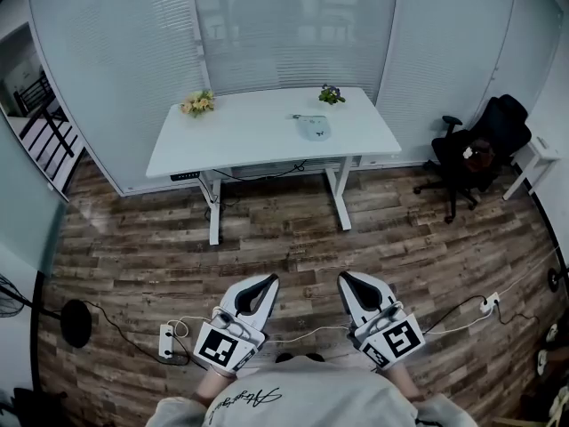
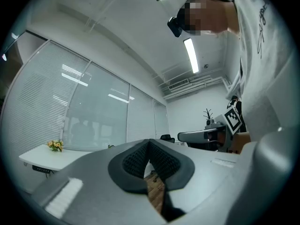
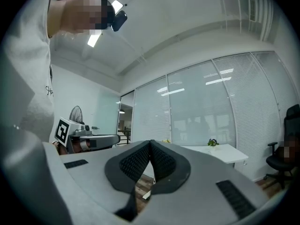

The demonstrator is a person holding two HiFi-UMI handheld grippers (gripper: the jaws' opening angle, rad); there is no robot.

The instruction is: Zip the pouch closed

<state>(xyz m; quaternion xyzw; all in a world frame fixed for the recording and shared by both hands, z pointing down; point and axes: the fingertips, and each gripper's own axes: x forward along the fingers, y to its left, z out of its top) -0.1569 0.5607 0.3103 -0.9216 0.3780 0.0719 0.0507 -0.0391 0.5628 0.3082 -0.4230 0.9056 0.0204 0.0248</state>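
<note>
**Both grippers closed and empty, low by the body, well apart from the pouch**

In the head view the person stands on the wooden floor [image 1: 293, 229] with a gripper in each hand, both low and close in front of the pale top [image 1: 302, 400]. The left gripper [image 1: 269, 279] and the right gripper [image 1: 346, 277] lie side by side and apart, their marker cubes nearest the body. Their tips point forward and angle slightly toward each other, toward the white surface [image 1: 258, 136] across the room.

Each gripper's own view shows its dark ribbed pads meeting at the tip, jaws together with nothing between them. The left gripper view takes in much ceiling and seems tipped a little upward; the right gripper view looks roughly level across the room. Each view also catches the other gripper alongside at about the same height.

The pouch [image 1: 314, 128], pale and small, lies on the surface right of its middle. It is near a little green plant [image 1: 332, 94] at the back edge and well apart from a bunch of yellow flowers [image 1: 197, 103] at the left end. Neither gripper is near it.
</note>
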